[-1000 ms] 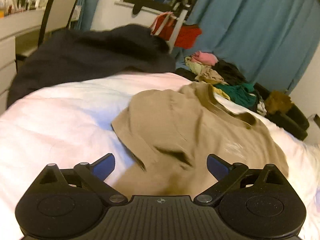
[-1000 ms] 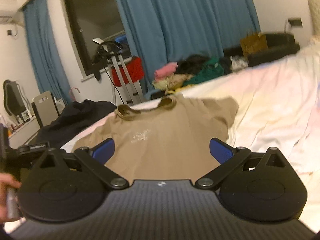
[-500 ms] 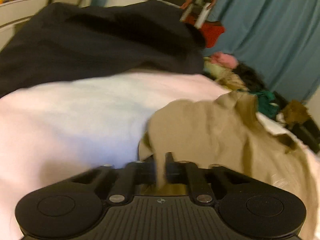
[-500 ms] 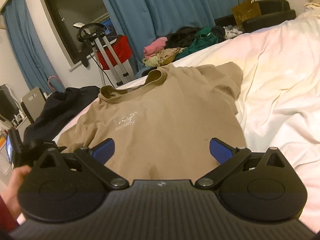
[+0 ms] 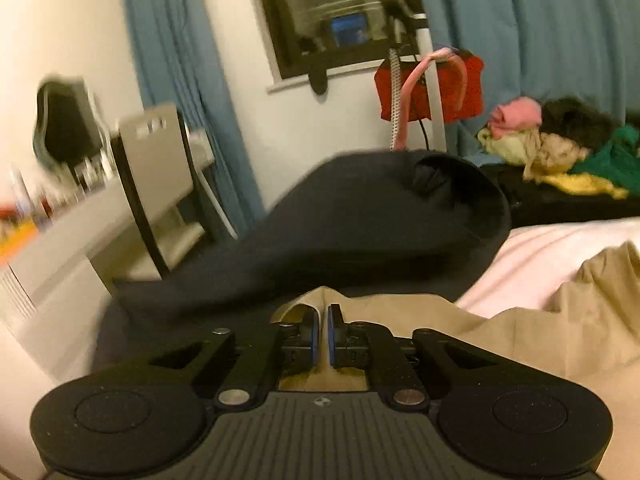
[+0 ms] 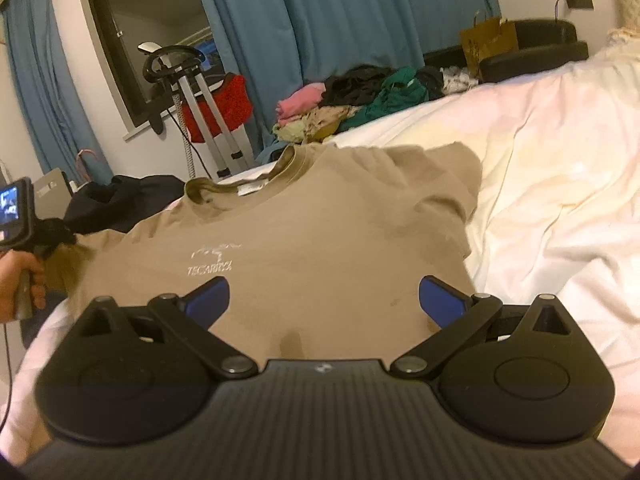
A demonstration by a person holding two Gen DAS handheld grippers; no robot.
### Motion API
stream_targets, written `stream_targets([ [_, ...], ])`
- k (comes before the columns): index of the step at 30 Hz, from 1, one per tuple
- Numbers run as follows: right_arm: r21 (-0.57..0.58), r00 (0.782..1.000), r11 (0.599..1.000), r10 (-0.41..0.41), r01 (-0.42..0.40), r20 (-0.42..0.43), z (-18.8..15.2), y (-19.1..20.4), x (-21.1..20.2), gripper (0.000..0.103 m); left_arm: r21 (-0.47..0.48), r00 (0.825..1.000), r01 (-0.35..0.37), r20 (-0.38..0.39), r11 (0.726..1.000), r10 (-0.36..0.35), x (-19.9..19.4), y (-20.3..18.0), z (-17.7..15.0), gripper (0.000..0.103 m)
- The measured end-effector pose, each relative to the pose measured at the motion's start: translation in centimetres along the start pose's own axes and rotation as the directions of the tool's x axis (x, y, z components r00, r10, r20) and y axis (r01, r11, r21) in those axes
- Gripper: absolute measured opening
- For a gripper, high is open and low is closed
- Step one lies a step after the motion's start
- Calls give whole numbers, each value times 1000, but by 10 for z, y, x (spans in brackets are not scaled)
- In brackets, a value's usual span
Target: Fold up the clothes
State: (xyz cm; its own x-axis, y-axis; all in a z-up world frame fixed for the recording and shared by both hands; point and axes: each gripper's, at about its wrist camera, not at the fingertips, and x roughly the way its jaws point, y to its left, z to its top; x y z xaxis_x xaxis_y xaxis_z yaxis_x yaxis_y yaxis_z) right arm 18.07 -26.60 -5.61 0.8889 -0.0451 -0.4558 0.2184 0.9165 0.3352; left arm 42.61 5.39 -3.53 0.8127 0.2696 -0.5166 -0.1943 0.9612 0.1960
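A tan T-shirt point(image 6: 304, 240) with a pale chest logo lies face up on the white bed point(image 6: 552, 184), collar at the far side. My left gripper point(image 5: 323, 326) is shut on a fold of the tan T-shirt point(image 5: 520, 320) at its left edge and holds it lifted. The left gripper also shows in the right wrist view point(image 6: 44, 236), at the shirt's left sleeve, held by a hand. My right gripper point(image 6: 324, 300) is open and empty, just above the shirt's lower half.
A dark garment point(image 5: 360, 224) lies on the bed's far left corner. A pile of clothes point(image 6: 352, 100) sits beyond the bed by blue curtains point(image 6: 340, 12). A stand with red cloth point(image 6: 216, 108), a chair and desk point(image 5: 156, 184) stand at left.
My left gripper shut on the shirt's left edge and lifted it, its view swinging up toward the wall. My right gripper moved closer over the shirt and stayed open.
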Motion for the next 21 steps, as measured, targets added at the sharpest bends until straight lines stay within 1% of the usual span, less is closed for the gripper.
stream_targets([
  [1,-8,1000,1000,-5,5,8,1,-1,-1,103,-26,1000,18,2,1000,-18,-2,3,-4,21],
  [2,-13,1000,1000,-6,7,15,1,-2,-2,103,-41,1000,28,1,999,-28,-4,5,-8,40],
  [3,-18,1000,1000,-5,5,20,2,-3,-3,103,-46,999,41,4,998,-41,-10,7,-13,55],
  [4,-24,1000,1000,-2,3,24,3,-2,-3,103,-42,998,57,10,998,-56,-20,7,-18,59],
  [6,-43,999,999,2,0,35,3,0,-5,103,-34,994,112,23,993,-111,-42,10,-26,72],
  [8,-67,999,998,4,0,51,4,4,-8,103,-48,985,169,39,984,-167,-76,14,-36,80],
  [10,-94,997,996,4,3,71,5,7,-13,103,-55,974,221,56,974,-218,-110,16,-45,81],
  [13,-122,995,993,8,4,96,6,11,-22,103,-16,962,255,110,967,-252,-169,14,-61,83],
  [15,-132,994,991,13,2,113,7,13,-29,103,-17,947,296,136,955,-291,-208,9,-69,86],
  [17,-148,992,989,13,6,127,7,15,-38,103,-37,931,347,133,937,-339,-242,4,-79,86],
  [19,-157,990,988,17,5,140,8,15,-47,103,-77,914,395,132,915,-384,-268,4,-88,87],
  [21,-158,988,987,18,6,150,7,14,-57,103,-106,887,454,139,884,-439,-292,3,-102,89],
])
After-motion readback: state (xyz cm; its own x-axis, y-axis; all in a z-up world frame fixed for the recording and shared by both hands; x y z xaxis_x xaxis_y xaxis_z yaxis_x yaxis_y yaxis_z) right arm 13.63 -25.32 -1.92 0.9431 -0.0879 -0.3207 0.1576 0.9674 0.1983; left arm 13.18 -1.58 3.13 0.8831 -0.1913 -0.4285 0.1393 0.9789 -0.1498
